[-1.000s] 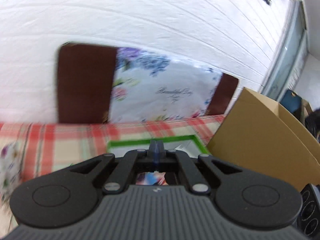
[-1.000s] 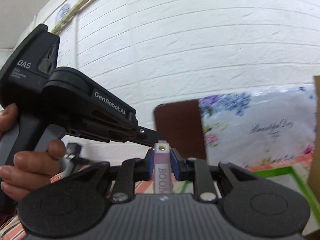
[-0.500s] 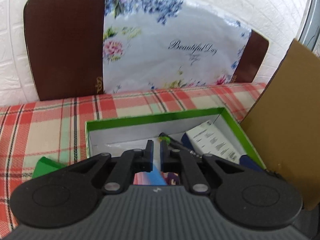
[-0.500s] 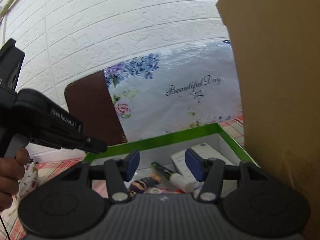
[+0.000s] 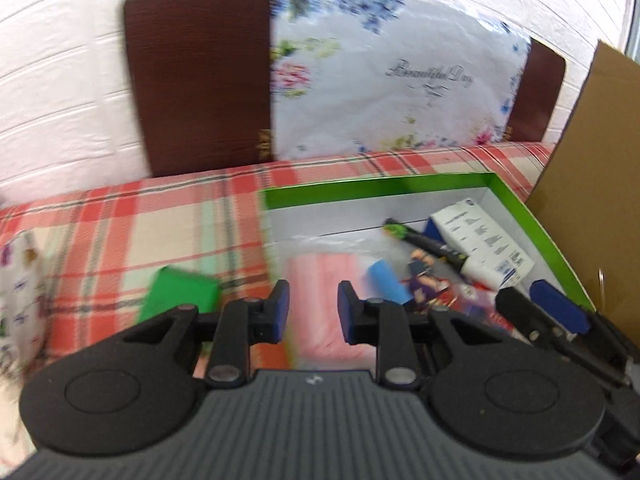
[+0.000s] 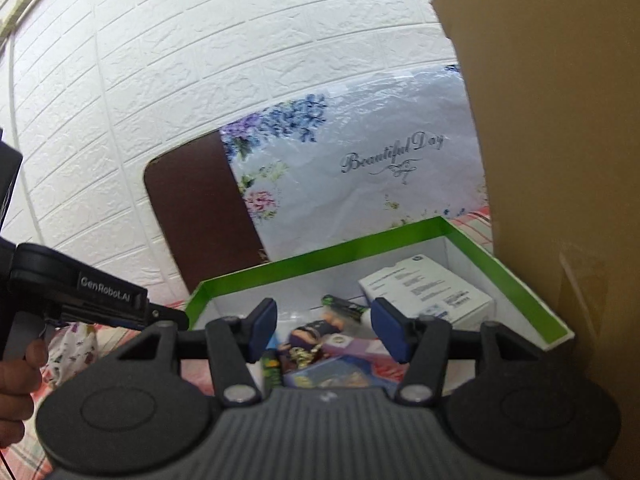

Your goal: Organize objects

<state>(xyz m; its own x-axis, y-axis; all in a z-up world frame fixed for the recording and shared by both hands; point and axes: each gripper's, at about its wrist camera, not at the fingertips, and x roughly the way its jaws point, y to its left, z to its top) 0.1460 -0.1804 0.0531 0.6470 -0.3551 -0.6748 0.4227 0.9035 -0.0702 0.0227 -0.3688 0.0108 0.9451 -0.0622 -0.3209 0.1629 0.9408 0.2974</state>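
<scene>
A green-rimmed box (image 5: 376,190) (image 6: 320,256) lies on the checked cloth. In it are a white carton (image 5: 484,240) (image 6: 424,292), a black and green marker (image 5: 424,242) (image 6: 344,304), a small figure (image 5: 424,280) (image 6: 308,336), a blue cylinder (image 5: 384,280) and a pink packet (image 5: 320,276). My left gripper (image 5: 313,312) is open and empty above the pink packet at the box's left end. My right gripper (image 6: 323,330) is open and empty above the box's contents; it also shows in the left wrist view (image 5: 552,312).
A green block (image 5: 180,292) lies on the cloth left of the box. A tall cardboard flap (image 5: 592,168) (image 6: 560,160) stands right of the box. A brown board with a floral sheet (image 5: 380,72) (image 6: 352,168) leans on the white wall behind. A floral bag (image 5: 18,280) is far left.
My right gripper let go of the pink book-like item and opened over the box. My left gripper opened from shut and dropped toward the box; the pink packet now lies under it.
</scene>
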